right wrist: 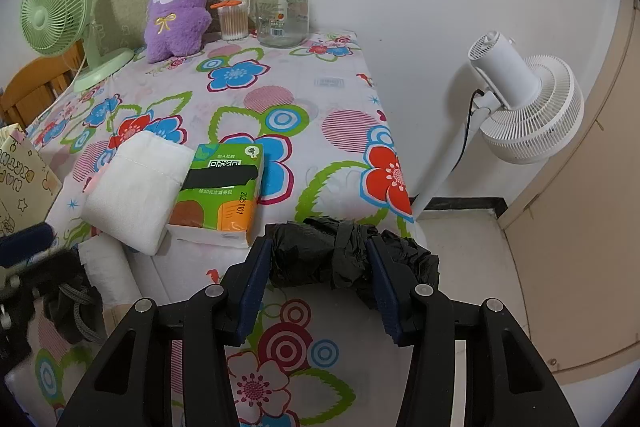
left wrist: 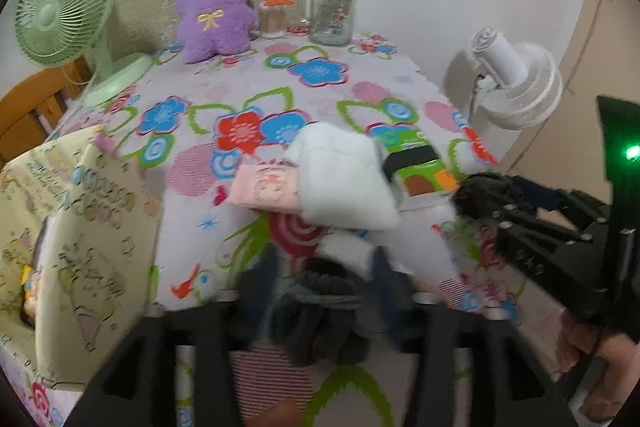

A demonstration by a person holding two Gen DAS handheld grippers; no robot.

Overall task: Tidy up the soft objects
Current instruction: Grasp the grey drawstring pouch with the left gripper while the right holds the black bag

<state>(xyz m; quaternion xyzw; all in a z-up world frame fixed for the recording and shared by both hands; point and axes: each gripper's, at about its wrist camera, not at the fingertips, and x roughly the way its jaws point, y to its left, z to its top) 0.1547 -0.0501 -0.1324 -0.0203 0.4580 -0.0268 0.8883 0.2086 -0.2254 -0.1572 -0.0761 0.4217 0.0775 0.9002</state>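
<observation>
My right gripper (right wrist: 320, 263) is shut on a crumpled black plastic bag roll (right wrist: 320, 259), held just above the table's near right corner. My left gripper (left wrist: 324, 291) is shut on a dark grey knitted cloth (left wrist: 324, 311); it shows blurred in the left wrist view and at the left edge of the right wrist view (right wrist: 72, 307). On the flowered tablecloth (right wrist: 280, 95) lie a white folded cloth (right wrist: 136, 187), a green tissue pack (right wrist: 220, 187), a pink packet (left wrist: 268, 189) and a white paper roll (right wrist: 108, 275). A purple plush toy (right wrist: 176, 11) sits at the back.
A patterned yellow paper bag (left wrist: 80, 227) stands open at the left. At the back are a green desk fan (right wrist: 52, 15), a jar of cotton swabs (right wrist: 233, 21) and a glass jar with a green cup on it (right wrist: 282, 11). A white floor fan (right wrist: 520, 103) stands right of the table.
</observation>
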